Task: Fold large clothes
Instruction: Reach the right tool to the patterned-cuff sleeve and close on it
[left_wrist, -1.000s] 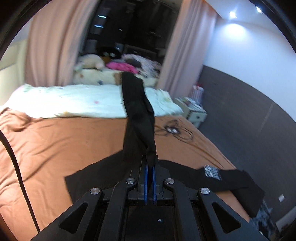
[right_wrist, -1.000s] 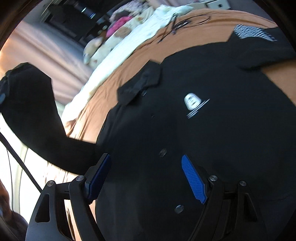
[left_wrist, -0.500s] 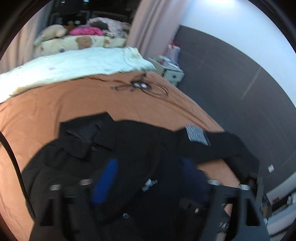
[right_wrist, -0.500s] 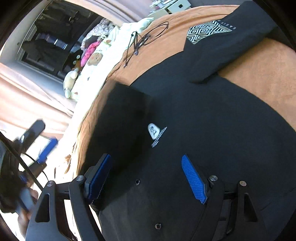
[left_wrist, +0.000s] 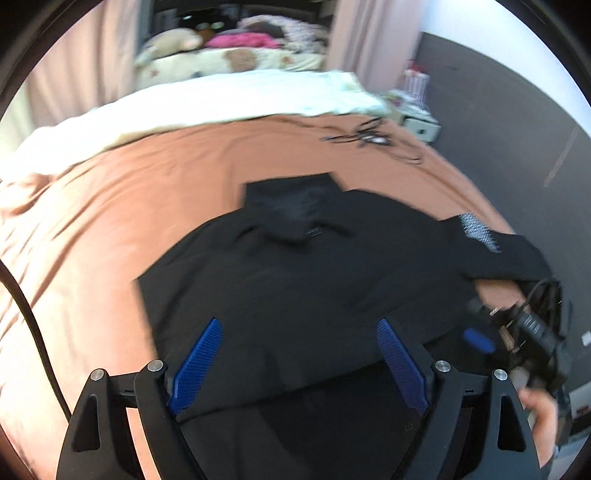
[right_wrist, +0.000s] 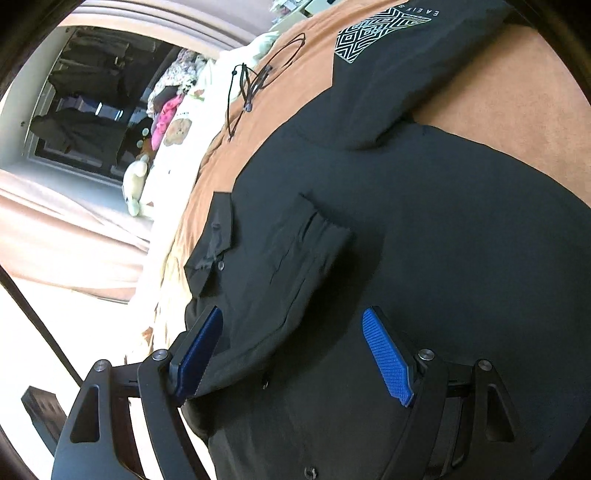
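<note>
We hold the left hand-held gripper spread wide and empty above the black shirt, which lies flat on the brown bed. Our right hand-held gripper is also spread wide, gripping nothing, over the folded-in sleeve. The shirt's hem is cut off below both views. The left view is blurred, so the cables barely resolve.

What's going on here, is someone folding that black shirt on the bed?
Yes. A person with a handheld gripper in each hand is folding a black shirt spread on the brown bedspread. One sleeve lies folded across the chest; the other, with the patterned patch, is spread out. Both the left gripper and right gripper are open, holding nothing.
</note>
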